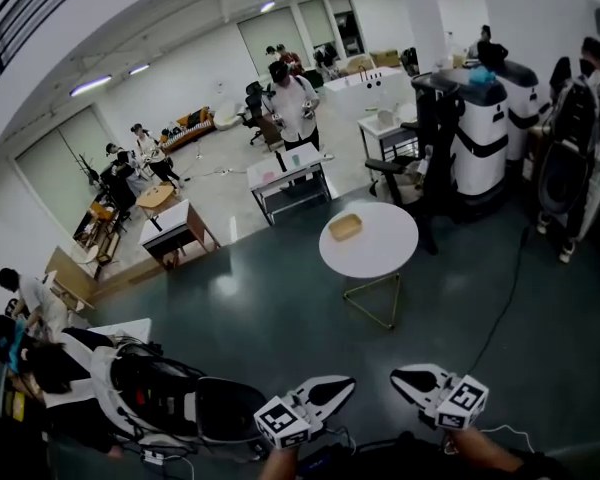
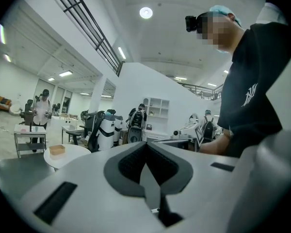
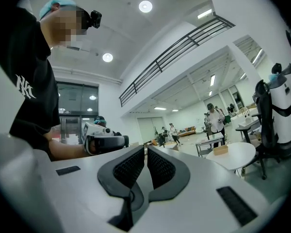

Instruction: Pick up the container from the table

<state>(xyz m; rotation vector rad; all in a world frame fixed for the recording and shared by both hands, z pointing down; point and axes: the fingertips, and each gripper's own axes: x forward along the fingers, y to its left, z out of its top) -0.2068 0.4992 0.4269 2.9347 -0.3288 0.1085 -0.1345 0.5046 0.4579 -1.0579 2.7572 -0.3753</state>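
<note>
Fingers (image 2: 131, 163) pressed together, empty, left gripper (image 1: 342, 388) and right gripper (image 1: 405, 378) level, seemingly angled inward, container (image 1: 345, 227) well ahead.

Shared: far round table (image 1: 385, 253), seemingly

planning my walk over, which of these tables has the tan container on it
The round white table, nearest in the head view; the container sits near its left edge. The rectangular tables stand farther back.
</note>
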